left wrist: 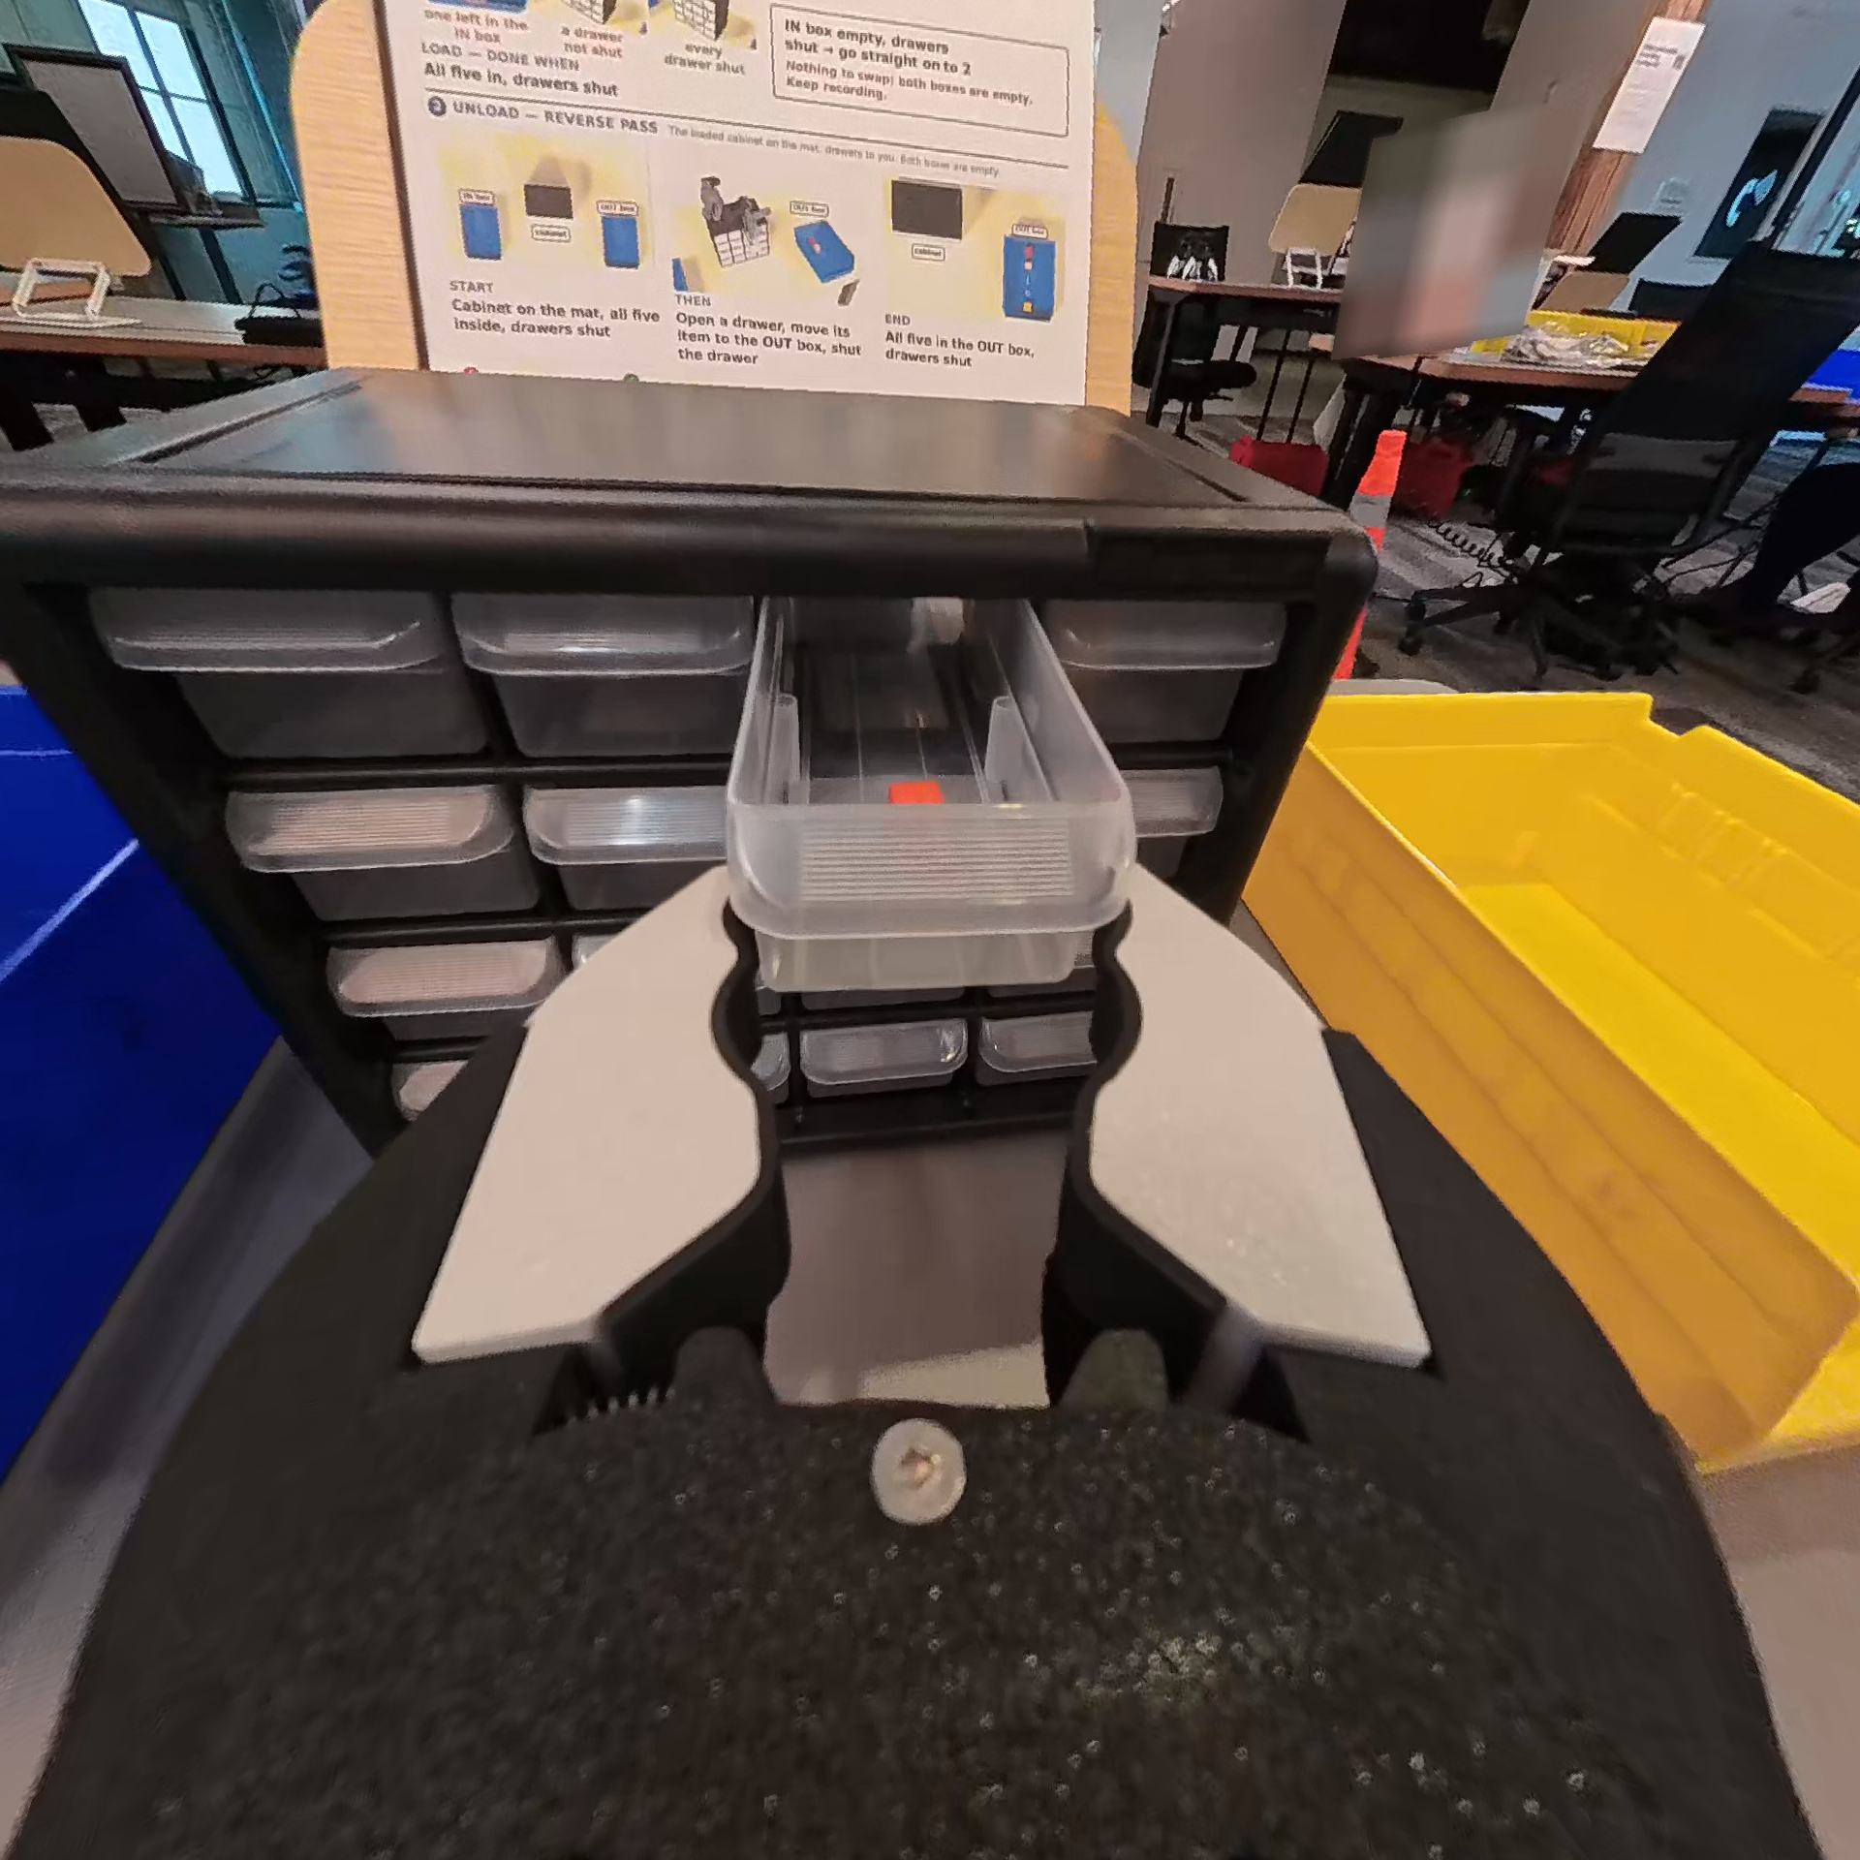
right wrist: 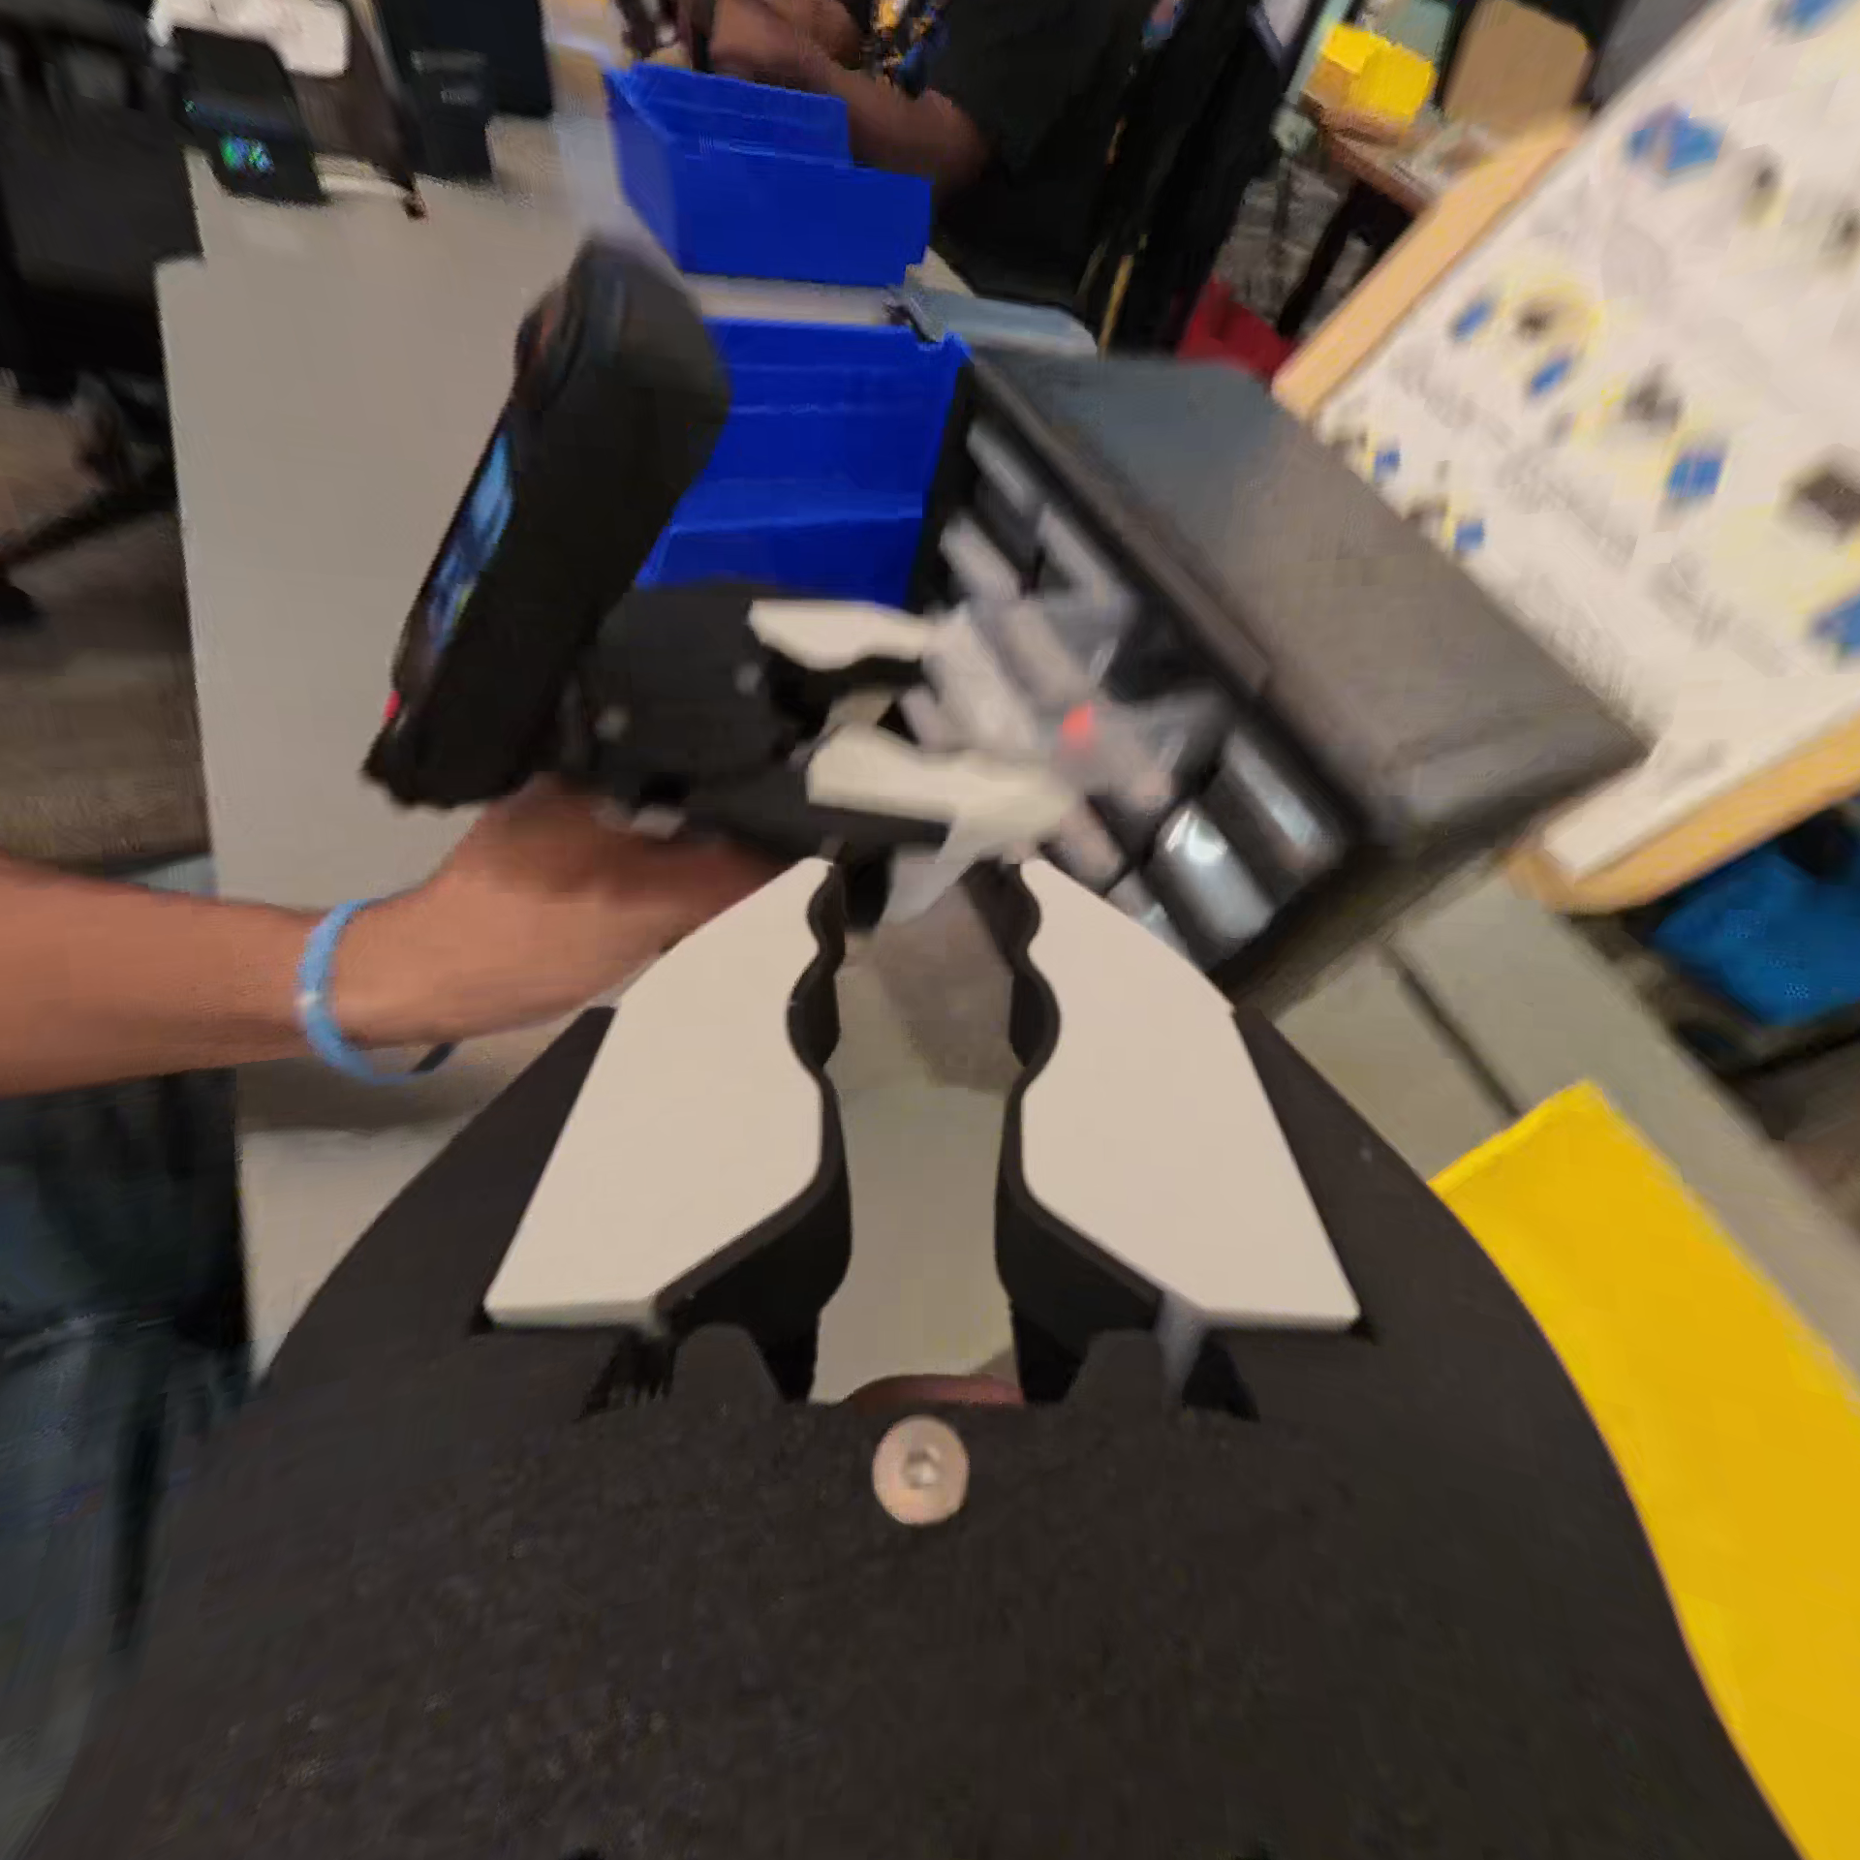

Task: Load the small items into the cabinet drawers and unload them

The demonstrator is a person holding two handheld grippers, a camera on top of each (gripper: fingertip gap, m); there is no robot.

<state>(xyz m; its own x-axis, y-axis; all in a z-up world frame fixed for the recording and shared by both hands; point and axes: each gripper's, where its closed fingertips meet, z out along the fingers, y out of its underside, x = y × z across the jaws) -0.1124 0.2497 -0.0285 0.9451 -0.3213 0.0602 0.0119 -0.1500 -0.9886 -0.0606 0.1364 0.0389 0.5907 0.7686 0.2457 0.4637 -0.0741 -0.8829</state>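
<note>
Careful: your left tool (left wrist: 926,956) pinches the clear plastic drawer (left wrist: 926,805); overpull and it drops out. Right tool (right wrist: 921,941) spread, empty. Small orange block (left wrist: 916,794) could spill.

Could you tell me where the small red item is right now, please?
In the left wrist view, the red item lies inside the pulled-out clear drawer in the cabinet's top row, just above the left gripper.

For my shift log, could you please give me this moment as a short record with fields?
cabinet: black plastic cabinet of clear drawers
open drawer: clear plastic drawer, top row, third from left, pulled out
contents: small red item near its front
left gripper: jaws on either side of the drawer front
right gripper: jaws apart, empty
bins: yellow plastic bin right, blue plastic bin left
</note>
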